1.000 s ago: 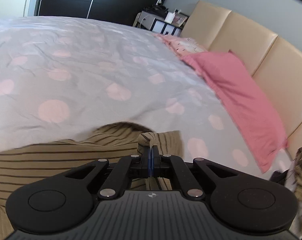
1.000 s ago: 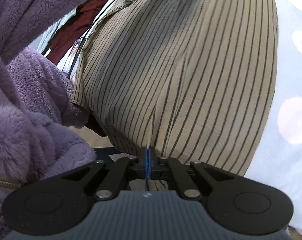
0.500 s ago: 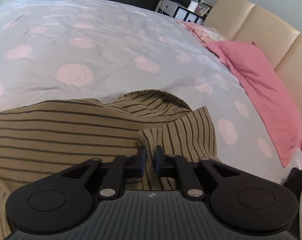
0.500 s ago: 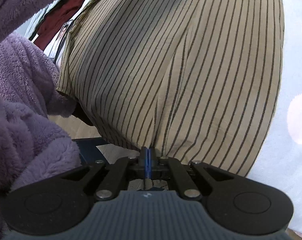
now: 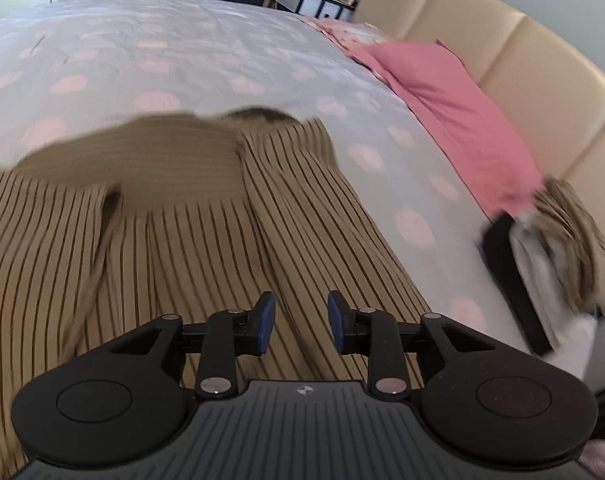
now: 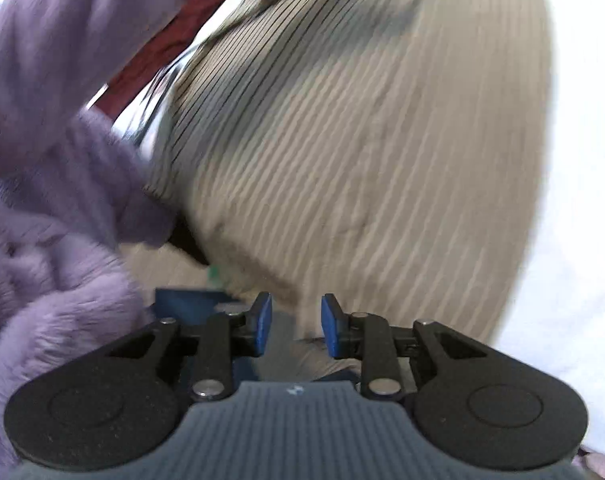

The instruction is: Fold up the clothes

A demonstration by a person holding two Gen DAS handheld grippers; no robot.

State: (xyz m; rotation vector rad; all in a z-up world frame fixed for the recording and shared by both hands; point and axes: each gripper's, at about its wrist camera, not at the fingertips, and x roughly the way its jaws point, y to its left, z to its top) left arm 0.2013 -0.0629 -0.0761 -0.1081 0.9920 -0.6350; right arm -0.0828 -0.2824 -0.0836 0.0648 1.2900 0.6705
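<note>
Left gripper [image 5: 298, 322]: jaws spread apart, blue pads [image 5: 265, 320] with a clear gap between them, nothing pinched. It hangs over the near part of the striped shirt [image 5: 206, 248].

Striped shirt: tan with thin dark stripes, lying on the bedspread [image 5: 174, 52], which is grey with pink dots. Landmark for places below is this shirt. In the left wrist view its far edge is folded over in a band whose stripes run crosswise to those of the near part. A narrower striped panel runs along its right side, from that band toward the gripper. Far edge is blurred, details there unclear.

Beyond the shirt to the right: pink pillow [image 5: 454, 100] against the beige padded headboard [image 5: 542, 64]. Right of the shirt, at the bed edge, a blurred stack of clothes [image 5: 558, 236], well apart from it.

Right gripper [image 6: 291, 325]: jaws likewise spread, blue pads [image 6: 262, 322] apart, holding nothing. It sits just off the shirt's [image 6: 342, 128] near hem; cloth fills the view ahead of the fingers. Frame is motion-blurred.

Left of the shirt in the right wrist view: a purple fleece sleeve [image 6: 58, 184], touching or overlapping the shirt's left edge; cannot tell which.
</note>
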